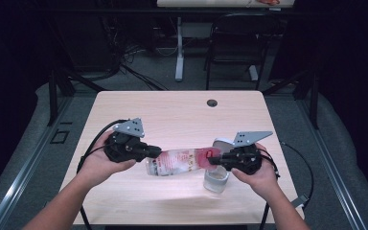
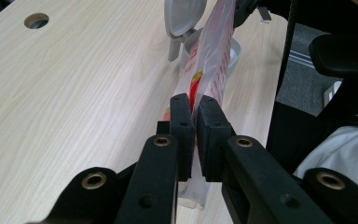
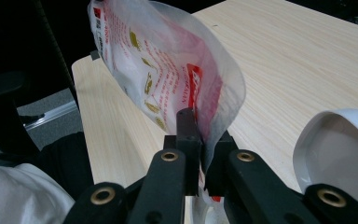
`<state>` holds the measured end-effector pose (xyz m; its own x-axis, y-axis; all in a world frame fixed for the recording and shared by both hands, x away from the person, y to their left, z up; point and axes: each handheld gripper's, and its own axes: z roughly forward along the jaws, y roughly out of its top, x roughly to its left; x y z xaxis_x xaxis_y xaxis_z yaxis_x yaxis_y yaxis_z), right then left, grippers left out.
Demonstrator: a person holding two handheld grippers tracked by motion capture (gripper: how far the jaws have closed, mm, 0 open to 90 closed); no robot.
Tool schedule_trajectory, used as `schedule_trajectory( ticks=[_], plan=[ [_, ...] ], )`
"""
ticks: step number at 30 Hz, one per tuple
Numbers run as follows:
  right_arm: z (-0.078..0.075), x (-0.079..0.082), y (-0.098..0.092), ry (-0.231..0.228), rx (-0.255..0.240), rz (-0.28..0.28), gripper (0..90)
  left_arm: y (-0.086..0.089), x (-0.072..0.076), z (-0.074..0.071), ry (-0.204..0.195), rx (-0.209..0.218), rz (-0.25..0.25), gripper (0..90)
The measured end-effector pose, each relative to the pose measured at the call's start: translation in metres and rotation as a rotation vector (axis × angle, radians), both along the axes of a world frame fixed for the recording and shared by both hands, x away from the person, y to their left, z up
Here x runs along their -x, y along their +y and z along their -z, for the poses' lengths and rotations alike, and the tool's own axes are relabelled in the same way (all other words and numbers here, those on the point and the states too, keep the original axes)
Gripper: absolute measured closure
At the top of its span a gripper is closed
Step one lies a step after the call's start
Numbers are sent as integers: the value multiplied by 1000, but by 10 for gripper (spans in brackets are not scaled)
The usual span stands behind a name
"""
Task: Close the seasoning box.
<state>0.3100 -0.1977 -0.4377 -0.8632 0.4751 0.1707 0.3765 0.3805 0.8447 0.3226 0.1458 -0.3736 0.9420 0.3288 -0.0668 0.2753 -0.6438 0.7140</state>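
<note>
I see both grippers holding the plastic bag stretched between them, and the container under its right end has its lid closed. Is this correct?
Not quite. Both grippers, the left gripper and the right gripper, do hold the plastic bag stretched between them, but the container under its right end has its lid open, flipped up. The left gripper view shows this.

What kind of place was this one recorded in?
Probably a lab or recording room: a light wooden table with a cable hole, tangled black floor cables, a black chair, dark curtains around.
</note>
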Motion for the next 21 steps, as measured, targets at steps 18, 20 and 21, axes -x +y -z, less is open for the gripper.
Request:
schedule_trajectory(
  ticks=[18,20,21],
  plan=[
    [3,5,-7,-25,-43,46,864,-8,-2,-8,-4,-27,19,862],
    [4,6,-7,-19,-57,53,863,-10,-2,-9,-1,-30,20,862],
    [5,6,-8,-19,-59,54,863,-10,-2,-10,-1,-32,21,862]
  ],
)
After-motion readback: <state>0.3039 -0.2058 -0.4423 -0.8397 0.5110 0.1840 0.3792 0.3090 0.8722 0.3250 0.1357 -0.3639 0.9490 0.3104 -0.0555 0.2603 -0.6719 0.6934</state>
